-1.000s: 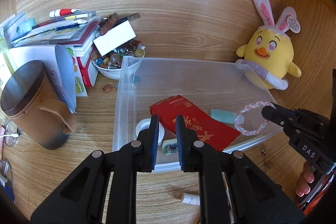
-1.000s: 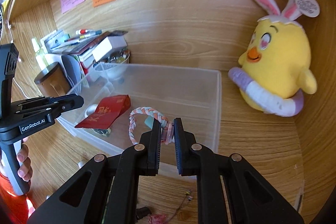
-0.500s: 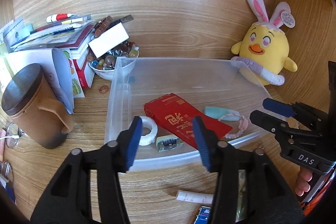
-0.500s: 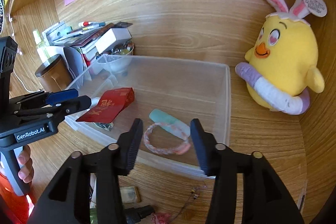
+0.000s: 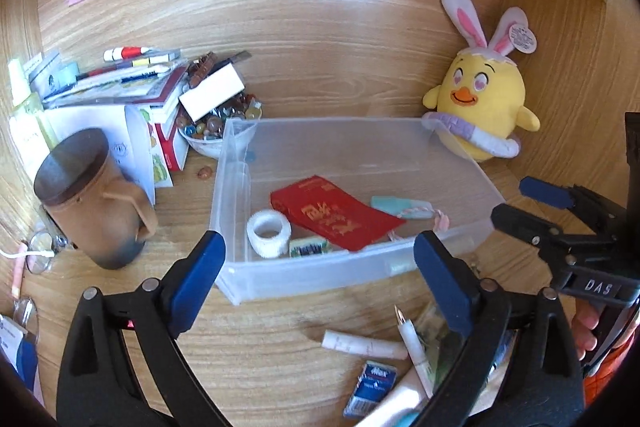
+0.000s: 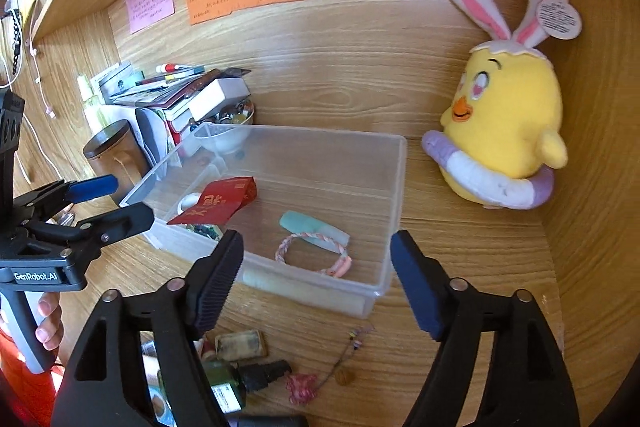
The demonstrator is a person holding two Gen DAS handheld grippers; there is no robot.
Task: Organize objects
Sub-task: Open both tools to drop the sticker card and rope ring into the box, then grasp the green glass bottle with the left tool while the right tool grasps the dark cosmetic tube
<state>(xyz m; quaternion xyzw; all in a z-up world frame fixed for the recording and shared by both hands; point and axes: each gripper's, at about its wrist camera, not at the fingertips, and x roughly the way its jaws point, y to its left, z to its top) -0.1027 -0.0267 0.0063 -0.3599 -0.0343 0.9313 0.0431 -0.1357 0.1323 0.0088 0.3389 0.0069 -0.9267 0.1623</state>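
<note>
Both tongs, left (image 5: 320, 279) and right (image 6: 316, 279), have just spread empty; bracelet (image 6: 314, 253) lies in the bin (image 6: 396, 187), clutter (image 6: 240, 367) before it remains.

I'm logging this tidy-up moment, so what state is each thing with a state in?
left gripper: open, empty, jaws just opened
right gripper: open, empty, jaws just opened
clear bin: lidless, partly filled
braided ring: lying flat in bin
red envelope: lying in bin
brown mug: lid on, upright
</note>
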